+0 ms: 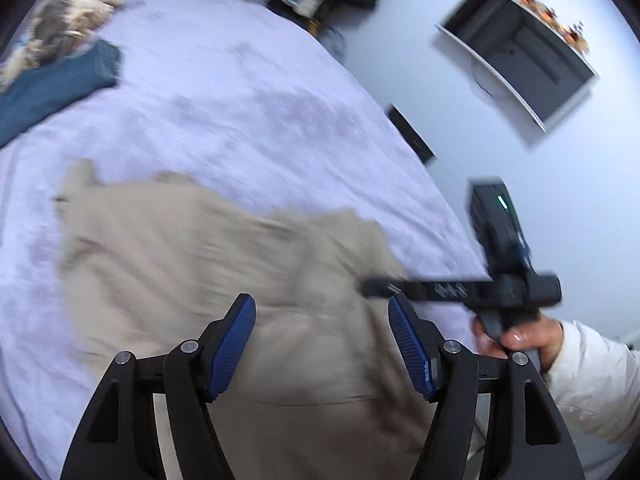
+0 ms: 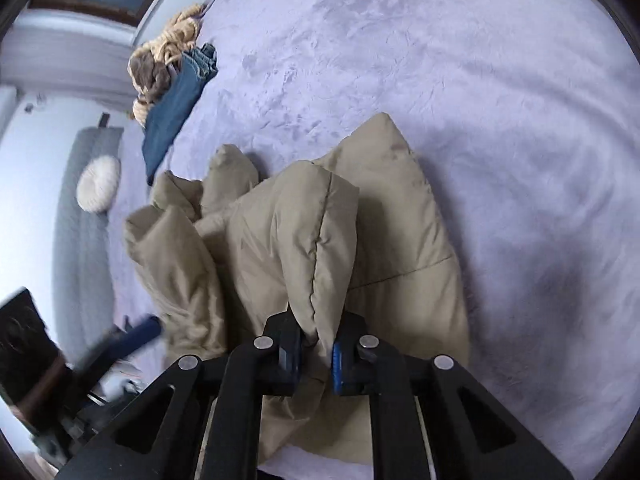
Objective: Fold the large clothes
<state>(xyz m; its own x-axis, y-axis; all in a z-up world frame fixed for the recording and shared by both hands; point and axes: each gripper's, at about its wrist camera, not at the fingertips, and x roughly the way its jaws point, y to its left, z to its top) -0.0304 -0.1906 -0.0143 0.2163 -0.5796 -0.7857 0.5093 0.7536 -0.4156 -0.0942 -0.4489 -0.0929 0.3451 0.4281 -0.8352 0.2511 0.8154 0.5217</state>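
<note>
We have the bed (image 2: 480,80) mostly bare, with wide room ahead and to the right; its edge runs close on our left. The tan padded coat (image 2: 400,240) lies bunched near us, only partly gathered, so we judge the folding barely begun. Folded jeans (image 2: 176,100) sit well apart by the far edge (perhaps already done). Our right gripper (image 2: 314,354) pinches a fold of the coat; our left gripper (image 1: 322,344) hangs spread above it, holding nothing.

Tan jacket (image 2: 304,232): matt, smooth padded cloth w/ stitched seams. Bedsheet (image 2: 500,80): soft pale cloth, creased. Jeans (image 2: 176,104): denim. Gripper pads (image 1: 412,348): ribbed blue rubber.
</note>
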